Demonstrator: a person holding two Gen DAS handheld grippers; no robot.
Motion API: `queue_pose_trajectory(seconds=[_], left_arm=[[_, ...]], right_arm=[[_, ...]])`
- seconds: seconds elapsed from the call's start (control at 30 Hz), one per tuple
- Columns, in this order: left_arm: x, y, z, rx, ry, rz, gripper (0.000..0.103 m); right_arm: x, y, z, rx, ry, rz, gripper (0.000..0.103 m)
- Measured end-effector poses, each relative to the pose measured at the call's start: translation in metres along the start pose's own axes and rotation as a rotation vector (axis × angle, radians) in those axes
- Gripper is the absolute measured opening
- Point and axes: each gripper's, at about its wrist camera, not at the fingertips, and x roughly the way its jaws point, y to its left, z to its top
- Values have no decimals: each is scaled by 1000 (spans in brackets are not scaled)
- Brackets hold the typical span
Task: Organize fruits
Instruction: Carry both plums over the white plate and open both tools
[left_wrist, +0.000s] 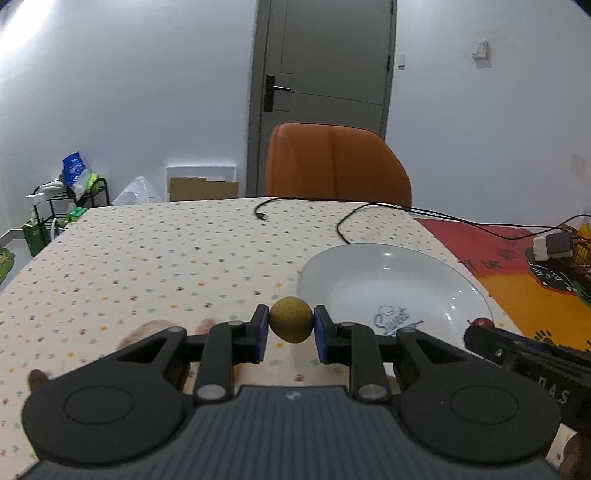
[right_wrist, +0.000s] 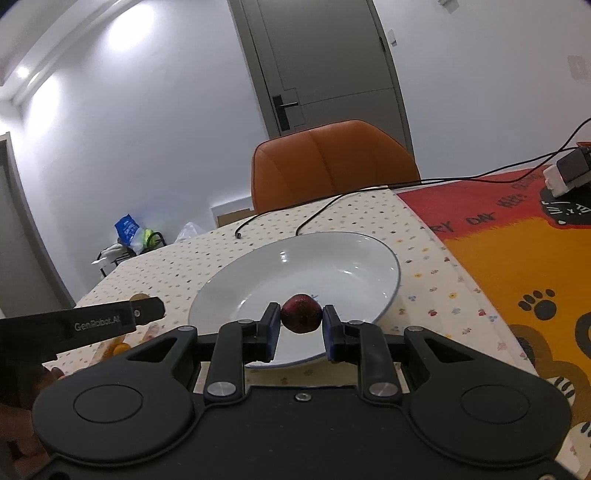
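Nearest my left wrist camera, my left tongs (left_wrist: 291, 325) pinch a round yellow-brown fruit (left_wrist: 291, 319) between blue pads, held above the dotted tablecloth (left_wrist: 147, 258) just left of the white plate (left_wrist: 391, 284). My right tongs' tip enters at the right edge with a dark red fruit (left_wrist: 480, 322) at the plate's near rim. An orange chair (left_wrist: 332, 162) stands behind the table. From the right wrist camera, my right tongs (right_wrist: 300, 320) pinch the dark red fruit (right_wrist: 300, 313) over the near part of the plate (right_wrist: 332, 258). My left tongs (right_wrist: 147, 308) sit to the left, beside the plate, with the yellow-brown fruit (right_wrist: 138, 297) just visible at their tip.
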Motion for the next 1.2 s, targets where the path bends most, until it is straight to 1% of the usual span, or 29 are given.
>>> queue_pose_trajectory(seconds=[0.23,0.37,0.53,0.6,0.63,0.67,0.77,0.8,0.87,0.9,0.93,0.97,1.0,1.03,1.07,1.13,1.2], left_arm=[[13,-15,3,8,1,-26,24],[24,-20,4,-3,18,-34,24],[31,-24,3,-11,34,-41,24],[33,-25,3,-16,42,-43,24],[34,-24,3,-21,46,-46,24],[34,-24,3,-26,49,-52,24],[32,-22,5,-40,28,-57,24],[31,-23,7,-36,22,-55,26],[29,-22,9,-41,19,-60,28],[28,-21,9,-45,20,-64,28],[27,-19,10,-49,22,-61,29],[26,-18,10,-53,26,-52,31],[25,-17,10,-59,29,-42,38],[24,-15,10,-67,28,-36,47],[22,-13,10,-76,23,-28,53],[15,-8,10,-91,5,-1,72],[10,-3,11,-99,-9,23,79]], right_arm=[[8,-7,0,7,3,-7,23],[16,-9,-3,21,22,-2,23],[18,-12,-3,28,16,0,23],[17,-13,-2,34,14,0,24],[16,-14,-2,36,12,1,28],[15,-14,-2,38,7,2,28],[11,-14,-2,42,0,4,28],[10,-14,-2,44,-1,4,29],[8,-14,-1,50,-4,2,35],[7,-15,-1,55,-5,-2,44],[6,-15,-1,59,-5,-6,57],[4,-16,-1,65,-10,-10,62],[3,-16,0,66,-16,-13,71],[1,-15,0,62,-22,-18,76],[0,-14,0,55,-25,-25,78],[-2,-13,1,44,-31,-30,87],[-4,-12,2,46,-40,-25,93]])
